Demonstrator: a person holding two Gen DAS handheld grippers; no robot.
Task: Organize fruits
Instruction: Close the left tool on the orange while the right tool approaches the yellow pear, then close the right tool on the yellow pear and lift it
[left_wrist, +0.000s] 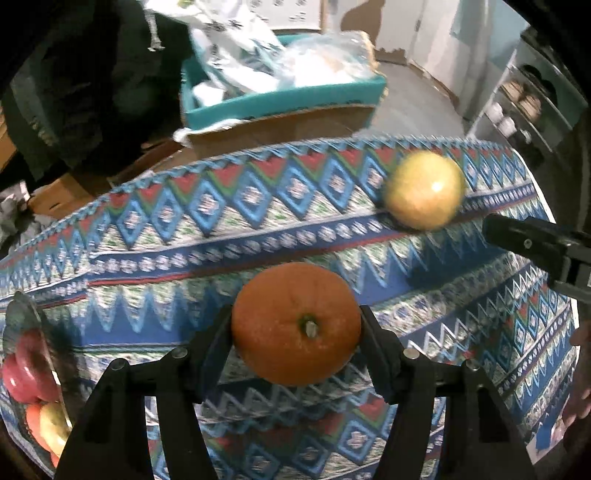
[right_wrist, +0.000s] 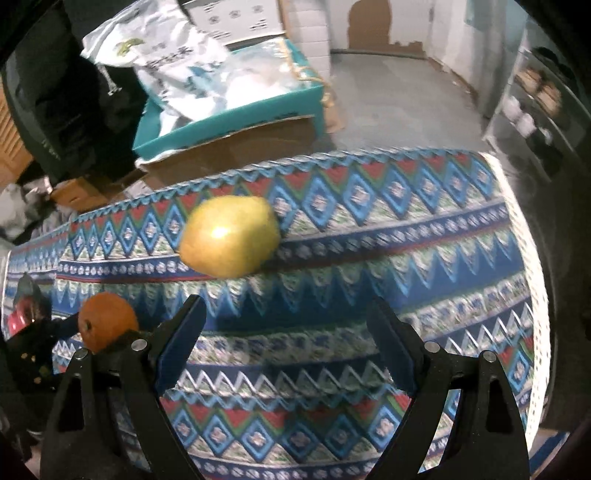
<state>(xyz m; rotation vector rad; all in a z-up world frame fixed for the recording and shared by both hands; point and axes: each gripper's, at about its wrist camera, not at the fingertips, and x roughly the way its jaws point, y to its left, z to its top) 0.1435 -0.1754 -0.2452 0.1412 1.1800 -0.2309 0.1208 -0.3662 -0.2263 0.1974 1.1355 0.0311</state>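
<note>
My left gripper (left_wrist: 295, 328) is shut on an orange (left_wrist: 296, 324), stem end facing the camera, just above the patterned tablecloth (left_wrist: 184, 229). A yellow-green pear (left_wrist: 424, 190) lies on the cloth at the far right; in the right wrist view it (right_wrist: 231, 236) lies ahead and slightly left of my right gripper (right_wrist: 286, 328), which is open and empty. The orange in the left gripper also shows in the right wrist view (right_wrist: 107, 321) at the left. A glass bowl (left_wrist: 22, 317) at the left edge holds red and yellow fruits (left_wrist: 26, 373).
Beyond the table's far edge stand a teal box (left_wrist: 280, 96) with plastic bags on a cardboard box (left_wrist: 280, 129). A dark jacket (left_wrist: 81, 74) hangs at the back left. A shelf unit (left_wrist: 524, 107) with cups stands at the right. The table's right edge (right_wrist: 532, 295) drops off.
</note>
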